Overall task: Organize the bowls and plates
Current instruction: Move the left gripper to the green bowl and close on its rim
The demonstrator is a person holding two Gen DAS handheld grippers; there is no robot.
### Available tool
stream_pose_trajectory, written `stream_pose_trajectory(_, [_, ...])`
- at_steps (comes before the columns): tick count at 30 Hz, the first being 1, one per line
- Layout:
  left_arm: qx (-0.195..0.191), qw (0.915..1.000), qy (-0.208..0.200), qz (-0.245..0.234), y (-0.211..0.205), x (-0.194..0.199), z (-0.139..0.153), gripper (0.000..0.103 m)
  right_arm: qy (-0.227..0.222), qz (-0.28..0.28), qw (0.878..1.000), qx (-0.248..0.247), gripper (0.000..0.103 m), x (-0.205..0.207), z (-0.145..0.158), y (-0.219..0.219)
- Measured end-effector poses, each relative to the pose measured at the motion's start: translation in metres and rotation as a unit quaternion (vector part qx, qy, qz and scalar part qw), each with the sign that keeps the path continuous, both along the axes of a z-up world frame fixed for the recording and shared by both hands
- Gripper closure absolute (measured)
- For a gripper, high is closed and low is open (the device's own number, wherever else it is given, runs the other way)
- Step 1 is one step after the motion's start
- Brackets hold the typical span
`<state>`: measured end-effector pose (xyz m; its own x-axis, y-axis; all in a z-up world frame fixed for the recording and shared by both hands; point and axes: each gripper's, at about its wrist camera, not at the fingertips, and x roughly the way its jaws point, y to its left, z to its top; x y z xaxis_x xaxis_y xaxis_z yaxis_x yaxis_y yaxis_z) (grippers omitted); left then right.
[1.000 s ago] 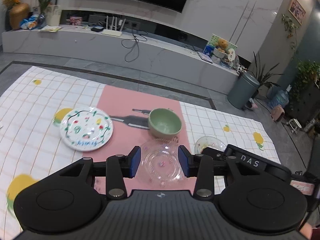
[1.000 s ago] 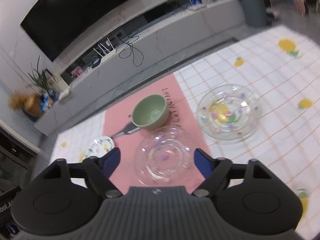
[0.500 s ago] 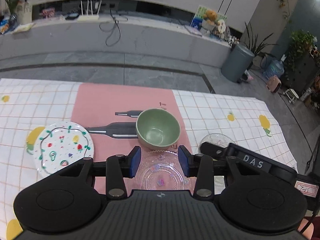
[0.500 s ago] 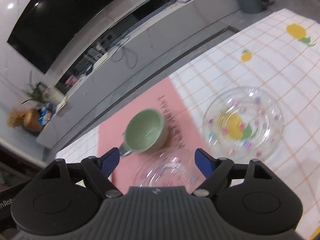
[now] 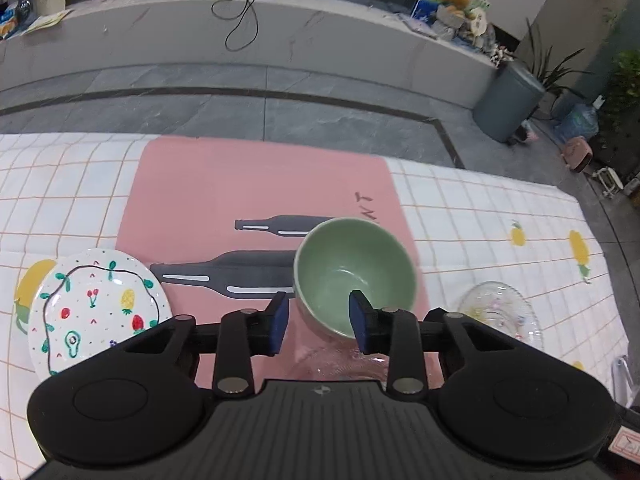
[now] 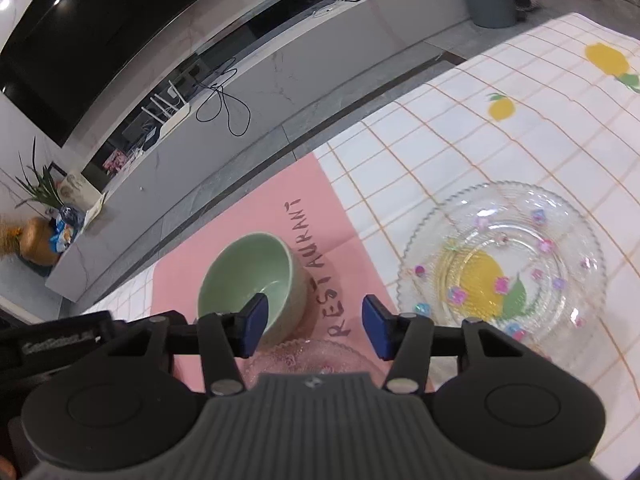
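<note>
- While both grippers hover low over the near part of the pink placemat (image 5: 256, 184), the left gripper (image 5: 318, 322) has its blue-padded fingers (image 5: 279, 322) spread, with nothing pinched between them.
- Its right finger stands in front of the near rim of the green bowl (image 5: 354, 270); whether it touches the bowl cannot be told.
- That green bowl sits upright on the placemat toward its right edge, covering the ends of the two printed bottles (image 5: 224, 274).
- Directly below the left gripper lies a clear glass plate (image 5: 340, 362) on the placemat's near edge, mostly hidden by the tool's body.
- Off the placemat's left edge, on the checked tablecloth (image 5: 68, 184), rests a white plate painted with fruit (image 5: 96, 310).
- Farther right on the cloth, a second glass plate with coloured dots (image 5: 498, 314) lies flat, well apart from the bowl.
- From the right wrist view, the right gripper (image 6: 314, 326) is also spread wide and holds nothing; its left finger overlaps the bowl (image 6: 250, 276) in the picture.
- Between its fingers shows the placemat lettering "RESTAURANT" (image 6: 320, 264) and, nearer the camera, the rim of the same clear plate (image 6: 308, 354).
- To the right, the dotted glass plate (image 6: 504, 264) rests on a yellow fruit print of the cloth (image 6: 460, 120), just beside the placemat's right edge (image 6: 344, 216).
</note>
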<state>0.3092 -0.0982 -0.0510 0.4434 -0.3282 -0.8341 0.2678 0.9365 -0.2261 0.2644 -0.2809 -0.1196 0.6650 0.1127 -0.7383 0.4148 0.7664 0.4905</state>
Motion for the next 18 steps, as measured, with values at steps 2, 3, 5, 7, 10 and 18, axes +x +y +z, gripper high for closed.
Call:
stream_pose_trajectory(2, [0.001,1.0,0.002,0.008,-0.001,0.006,-0.006,0.068,0.012,0.007,1.0,0.008,0.057,0.006,-0.005,0.001])
stream_pose_trajectory(3, [0.0,0.9999,0.005,0.012,-0.001,0.008,-0.009,0.068,0.012,0.014,1.0,0.017,0.059,0.008,-0.006,0.002])
stream_pose_trajectory(5, [-0.004,0.9996,0.012,0.024,0.001,0.014,-0.016,0.071,0.013,0.025,0.999,0.021,0.061,0.012,-0.008,0.007])
stream_pose_trajectory(7, [-0.01,0.9993,0.017,0.031,0.002,0.017,-0.022,0.073,0.009,0.033,0.999,0.013,0.063,0.014,-0.007,0.012])
stream_pose_trajectory(10, [-0.002,0.9993,0.016,0.033,0.001,0.02,-0.028,0.082,0.008,0.038,0.999,0.005,0.067,0.019,-0.007,0.017])
stream_pose_trajectory(18, [-0.007,0.9985,0.018,0.051,0.002,0.027,-0.038,0.087,0.023,0.049,0.998,0.01,0.073,0.031,-0.018,0.025])
